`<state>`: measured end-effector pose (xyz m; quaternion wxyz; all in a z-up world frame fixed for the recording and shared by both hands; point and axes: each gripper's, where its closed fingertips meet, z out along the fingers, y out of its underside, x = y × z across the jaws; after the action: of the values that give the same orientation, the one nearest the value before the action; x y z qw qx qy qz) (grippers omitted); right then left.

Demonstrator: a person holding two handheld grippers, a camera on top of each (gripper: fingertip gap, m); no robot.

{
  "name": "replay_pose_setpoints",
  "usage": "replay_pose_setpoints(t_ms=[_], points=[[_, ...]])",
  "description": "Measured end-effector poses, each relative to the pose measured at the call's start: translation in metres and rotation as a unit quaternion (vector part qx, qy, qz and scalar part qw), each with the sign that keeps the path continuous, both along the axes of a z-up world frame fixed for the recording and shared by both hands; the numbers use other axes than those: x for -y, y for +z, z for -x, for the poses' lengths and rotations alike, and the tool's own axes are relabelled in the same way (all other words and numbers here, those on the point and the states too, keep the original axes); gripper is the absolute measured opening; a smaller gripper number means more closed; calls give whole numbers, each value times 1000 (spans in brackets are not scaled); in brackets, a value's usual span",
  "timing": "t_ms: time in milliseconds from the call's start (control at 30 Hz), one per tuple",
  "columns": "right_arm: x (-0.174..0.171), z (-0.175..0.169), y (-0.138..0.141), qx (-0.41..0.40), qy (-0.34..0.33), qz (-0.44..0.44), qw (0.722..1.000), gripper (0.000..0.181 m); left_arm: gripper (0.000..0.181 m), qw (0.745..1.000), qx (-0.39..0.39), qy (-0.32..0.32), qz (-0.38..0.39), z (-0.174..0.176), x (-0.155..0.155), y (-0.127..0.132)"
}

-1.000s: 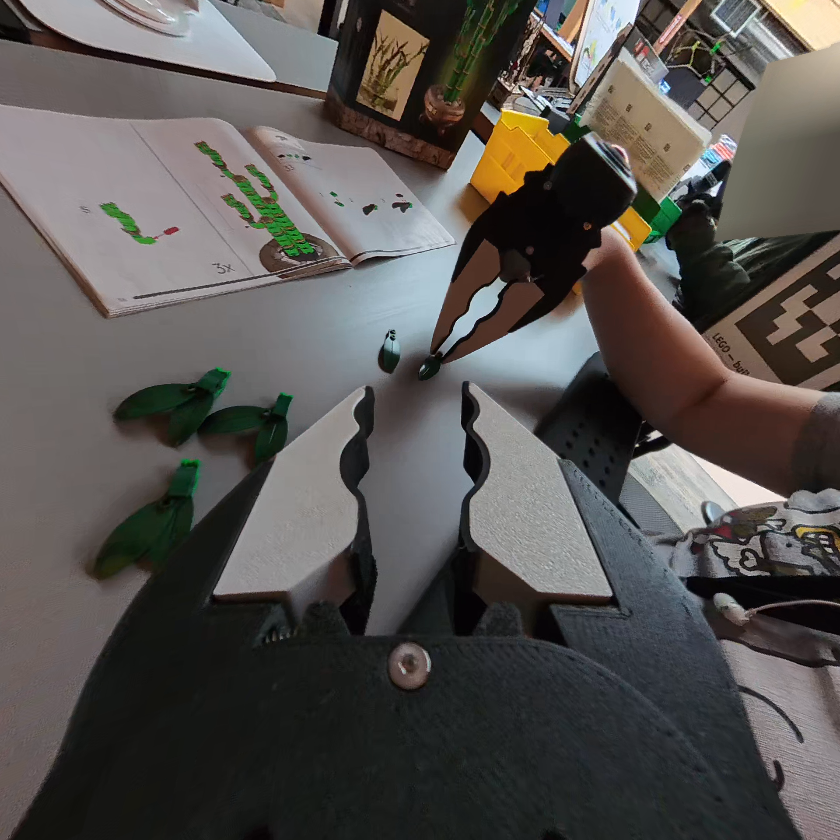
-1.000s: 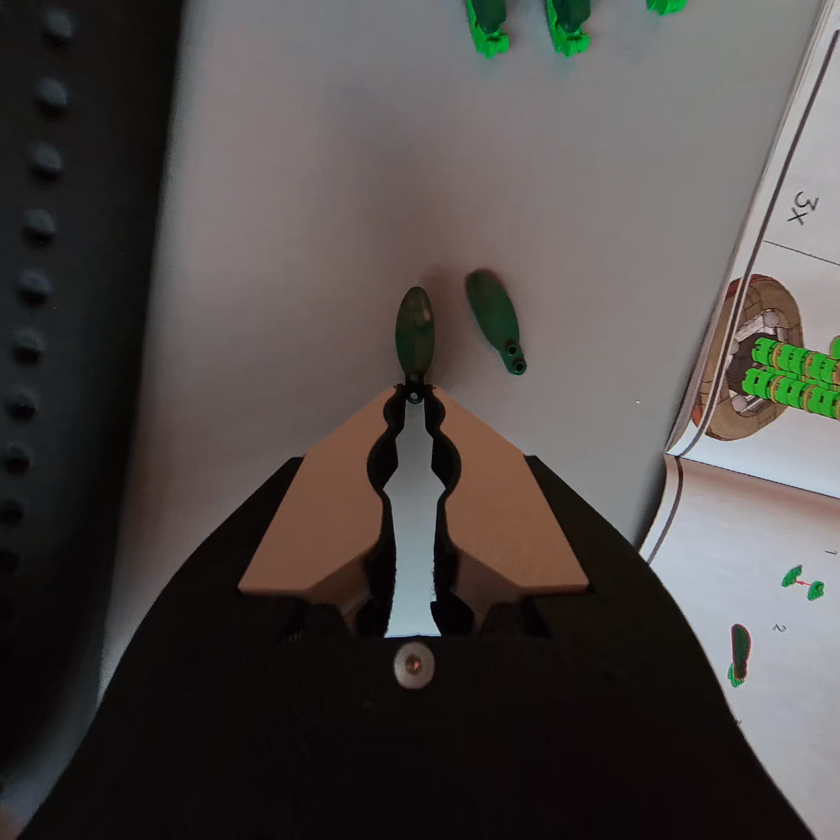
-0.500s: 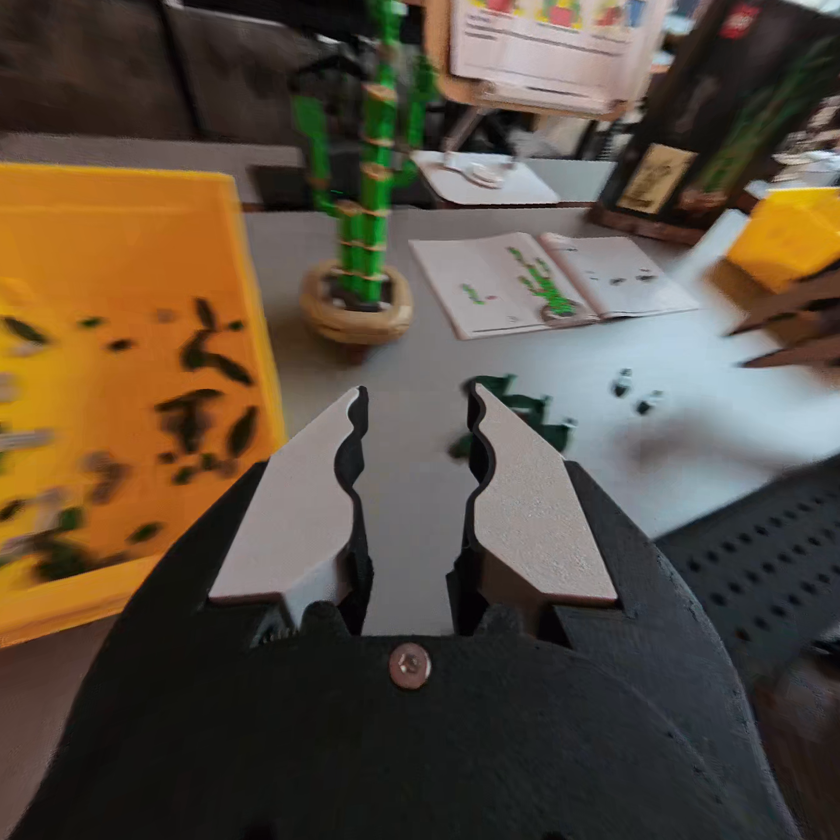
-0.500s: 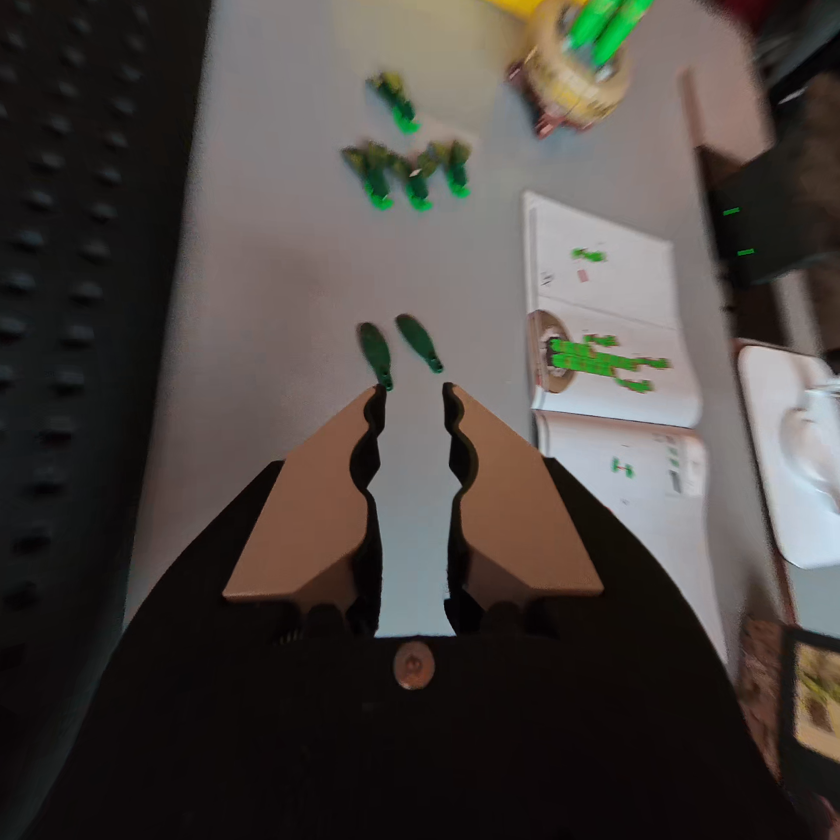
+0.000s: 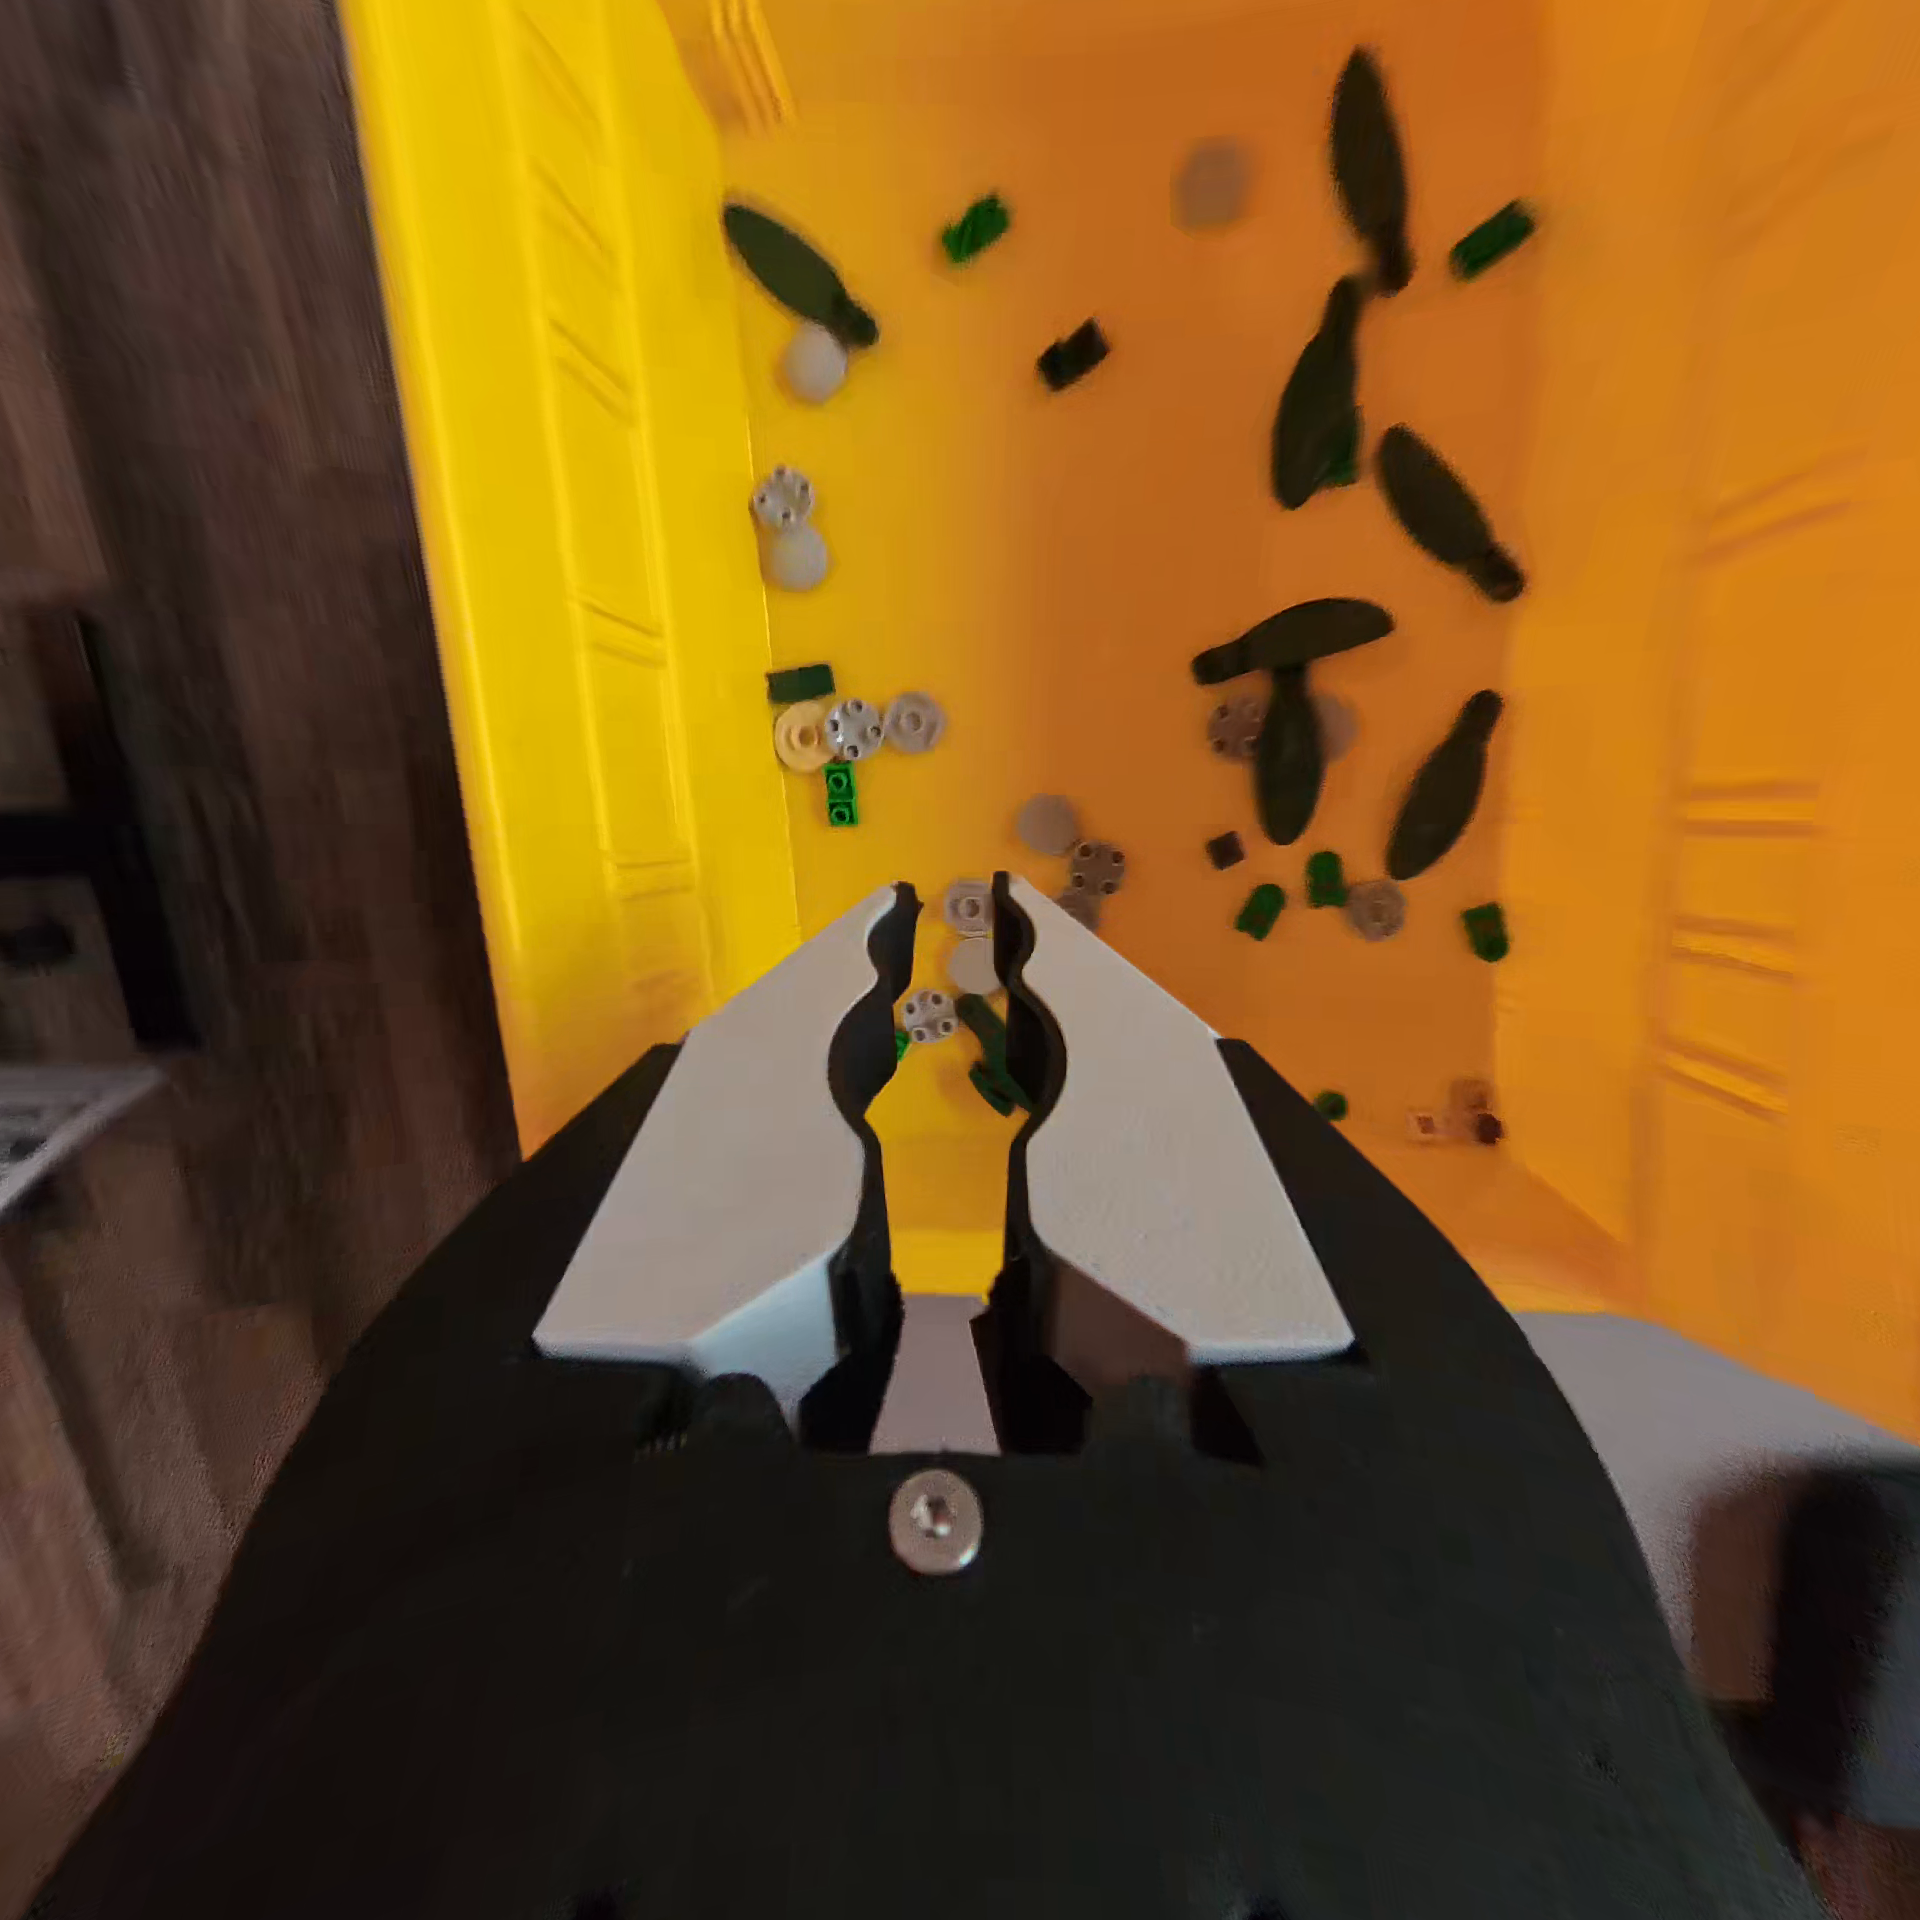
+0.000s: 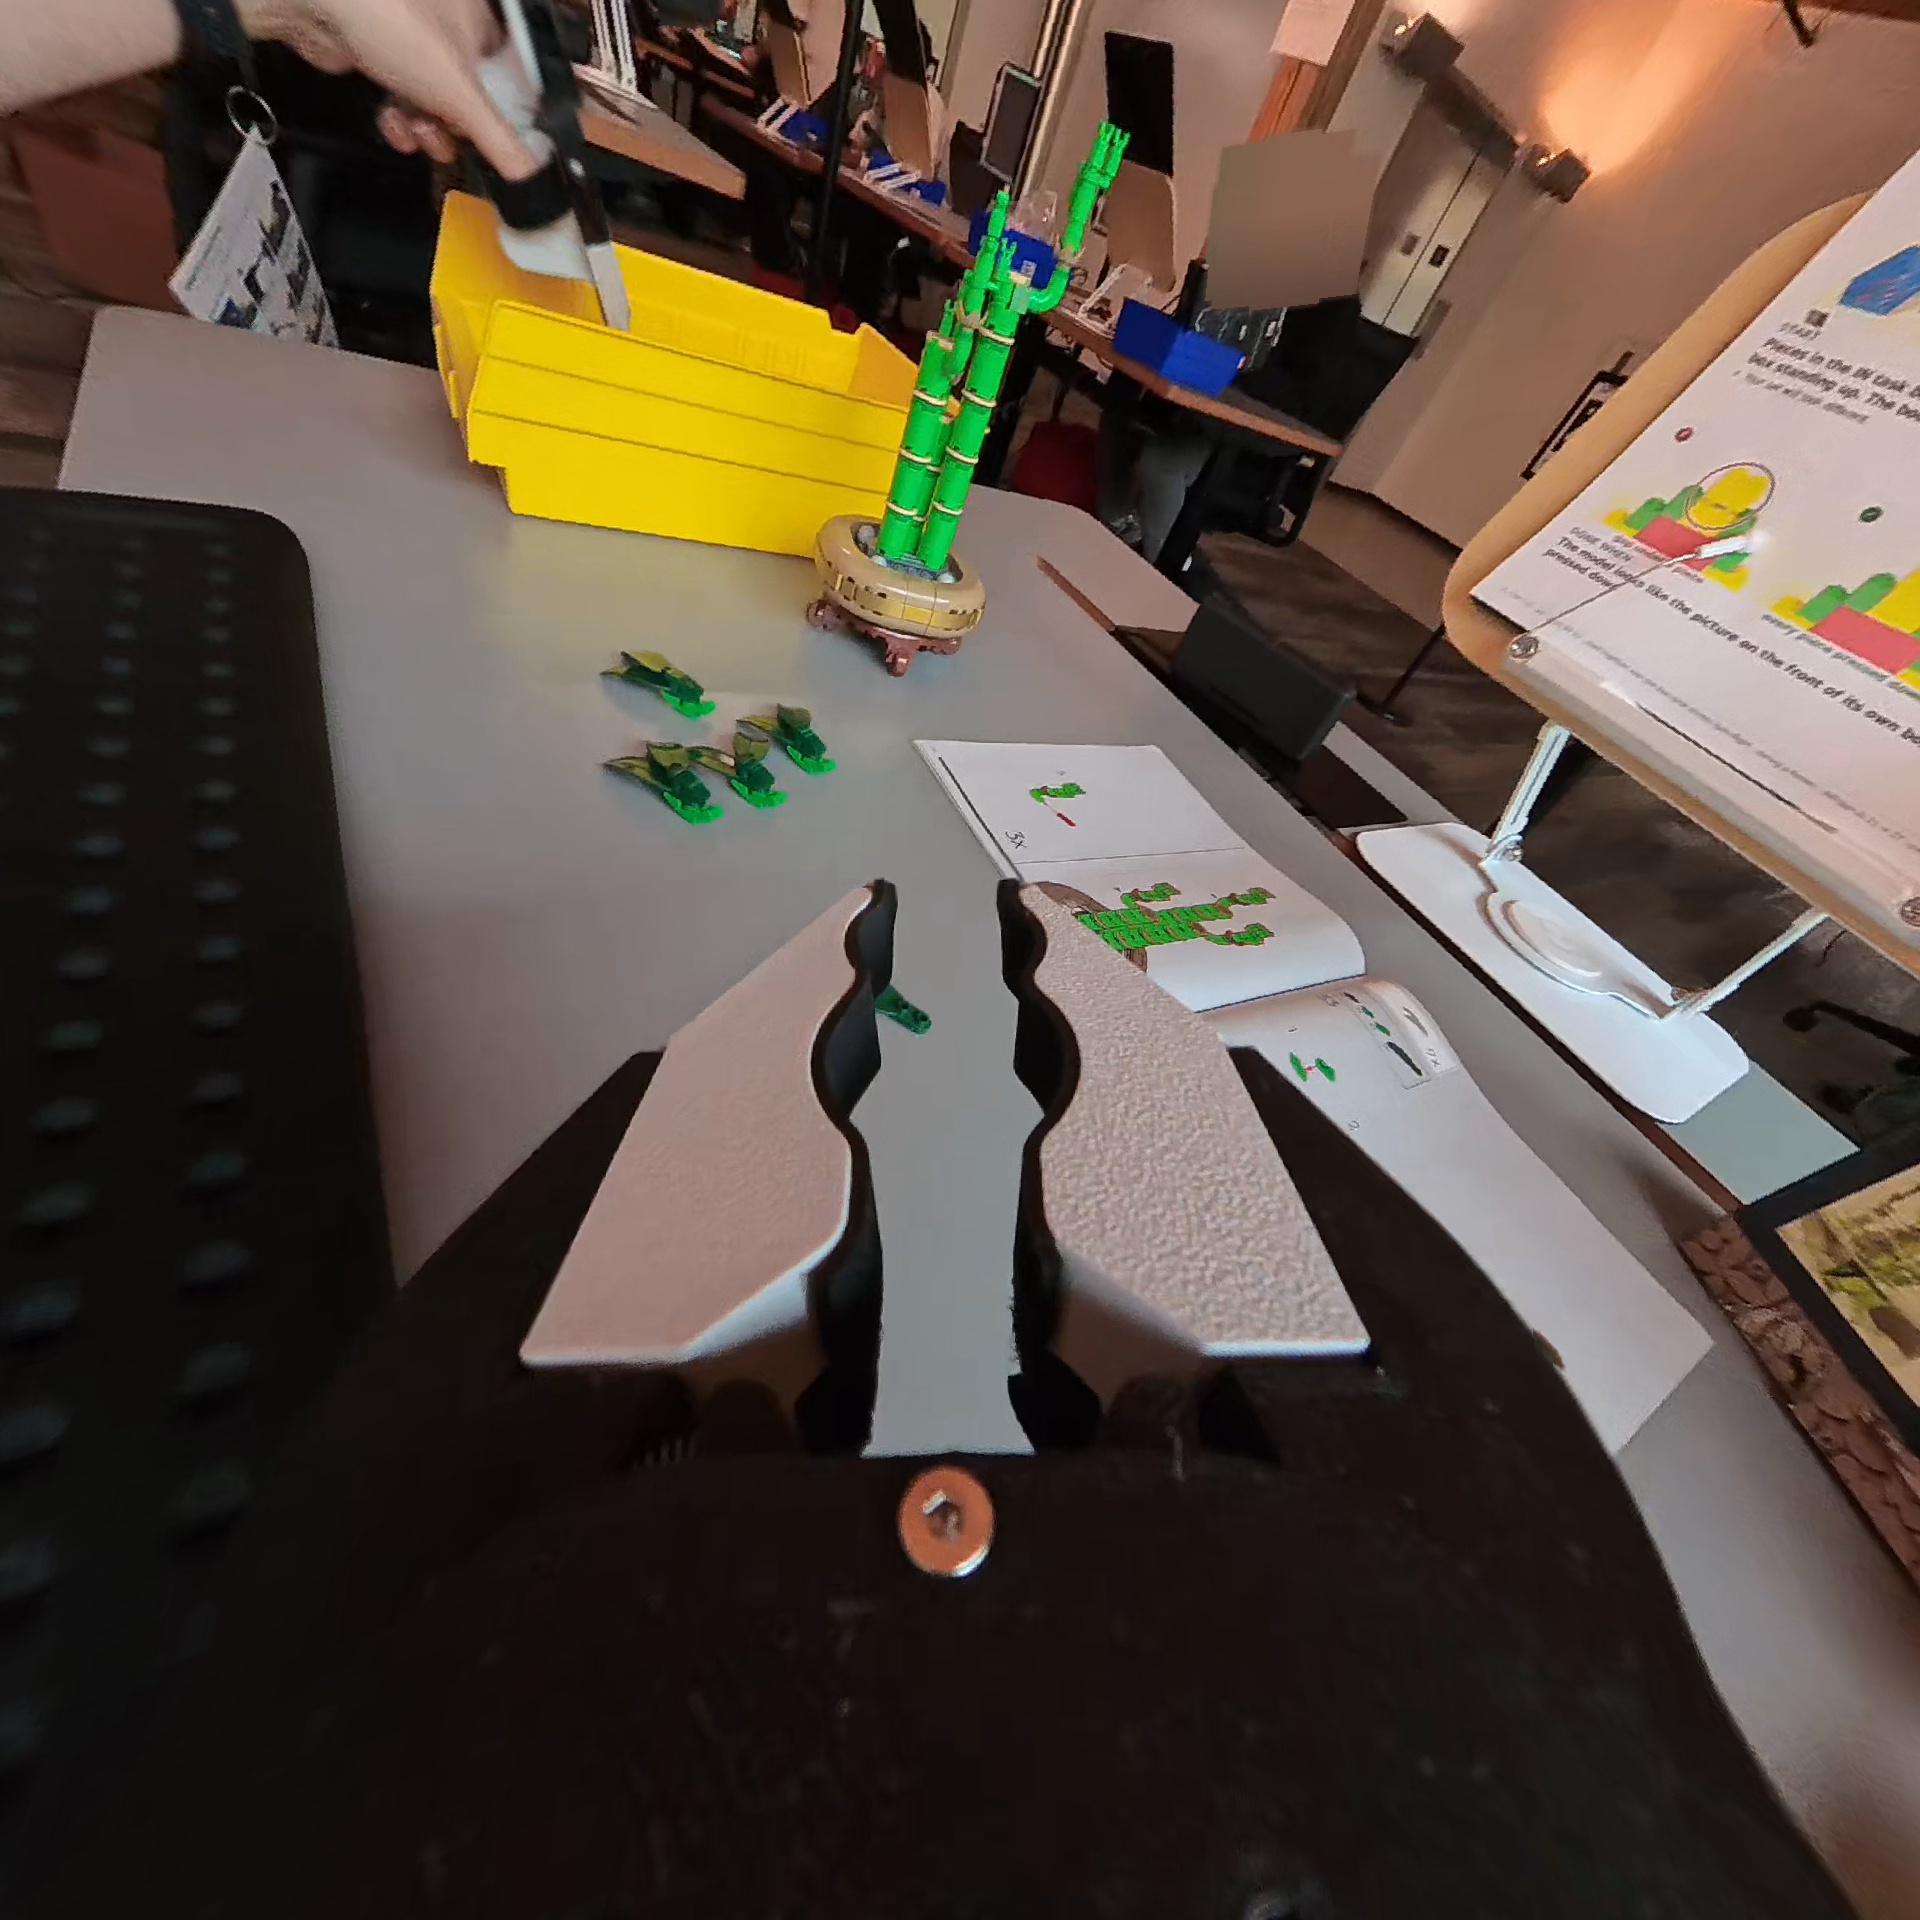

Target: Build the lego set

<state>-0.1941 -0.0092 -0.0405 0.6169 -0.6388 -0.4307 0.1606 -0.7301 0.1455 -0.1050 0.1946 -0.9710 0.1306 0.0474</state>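
My left gripper [image 5: 951, 894] hangs over the yellow bin [image 5: 582, 520], empty, with only a narrow gap between its jaws. In the bin lie several dark green leaves [image 5: 1320, 405], grey round pieces [image 5: 914, 722] and small green pieces [image 5: 842, 795]. My right gripper [image 6: 945, 894] is open and empty above the grey table. A loose dark green leaf [image 6: 899, 1008] lies on the table between its fingers. The green bamboo model [image 6: 935, 468] stands in its tan pot. Built leaf clusters [image 6: 717, 769] lie in front of it. The left gripper also shows far off in the right wrist view [image 6: 608, 291], dipped into the bin.
An open instruction booklet [image 6: 1143, 883] lies right of my right gripper. A black studded mat [image 6: 156, 831] covers the table's left side. A white stand with a printed sheet [image 6: 1714, 520] and a dark box [image 6: 1849, 1278] stand at the right. The yellow bin [image 6: 675, 436] sits at the back. My hands' fingertips stand some 55 cm from each other.
My left gripper swung left from the table to above the yellow bin and its jaws narrowed. My right gripper let go of the dark leaf, opened, and lifted back from it.
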Motion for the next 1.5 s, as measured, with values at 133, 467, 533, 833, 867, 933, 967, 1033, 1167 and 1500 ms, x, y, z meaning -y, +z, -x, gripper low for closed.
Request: replay_pose_setpoints(t_ms=[133,467,533,833,867,933,967,1033,1167,1500], points=[[3,-5,-1,-18,9,6,1000,19,18,997,-52,23,56,22,-13,-27],[13,-2,3,-37,41,9,998,16,26,993,-33,36,105,25,-25,-54],[14,-1,2,-31,43,8,999,16,25,993,-34,36,109,25,-26,-56],[19,2,-3,-11,51,7,999,16,6,991,18,48,126,16,-23,-58],[19,2,-4,-8,52,7,999,16,6,990,20,47,129,16,-22,-58],[20,2,-4,-5,52,4,999,16,6,990,19,43,133,16,-19,-58],[21,2,-4,-4,52,3,999,16,6,990,20,41,134,15,-17,-58],[22,1,-3,-3,52,-2,999,16,6,991,31,41,121,11,-17,-51],[22,-2,2,-6,45,-16,999,15,6,997,57,51,2,-2,-20,4],[-3,-28,7,10,-71,-55,996,15,5,902,296,-137,-281,-247,99,132]])
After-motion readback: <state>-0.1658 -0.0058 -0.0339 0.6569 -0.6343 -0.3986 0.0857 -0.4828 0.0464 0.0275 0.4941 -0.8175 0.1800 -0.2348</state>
